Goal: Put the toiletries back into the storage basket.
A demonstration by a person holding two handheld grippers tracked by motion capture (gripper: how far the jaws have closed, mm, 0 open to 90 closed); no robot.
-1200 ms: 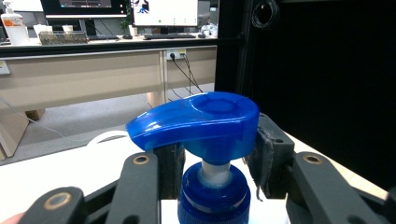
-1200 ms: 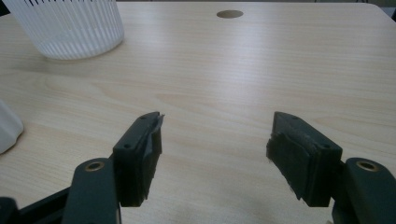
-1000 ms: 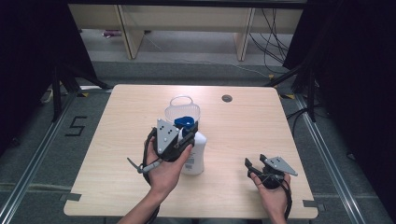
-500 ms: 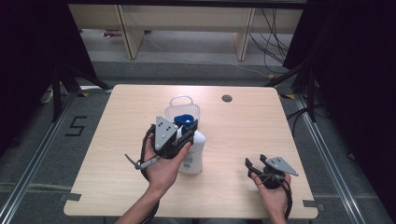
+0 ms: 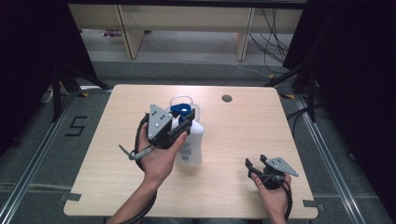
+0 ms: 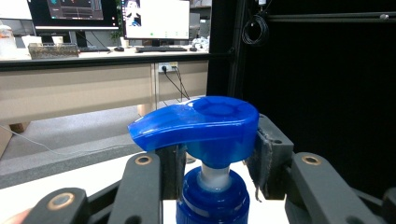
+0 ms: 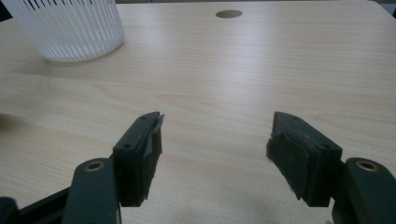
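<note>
A white pump bottle (image 5: 190, 142) with a blue pump head (image 5: 181, 110) stands mid-table, leaning slightly. My left gripper (image 5: 183, 122) is shut on its neck, just under the pump head. In the left gripper view the blue pump head (image 6: 201, 121) sits right above the jaws, whose pads (image 6: 265, 150) press either side of the stem over the blue collar (image 6: 212, 198). Near the table's front right, my right gripper (image 5: 256, 164) is open and low over bare wood. The right gripper view shows my right gripper (image 7: 215, 140) with nothing between its fingers.
A white ribbed basket (image 5: 192, 103) stands just behind the bottle and appears as the ribbed basket (image 7: 70, 28) at the upper left of the right gripper view. A round cable hole (image 5: 227, 98) lies at the table's far side. Shelving and cables are beyond the table.
The left gripper and the bottle have shifted slightly away from the person, toward the basket. The right gripper has hardly moved.
</note>
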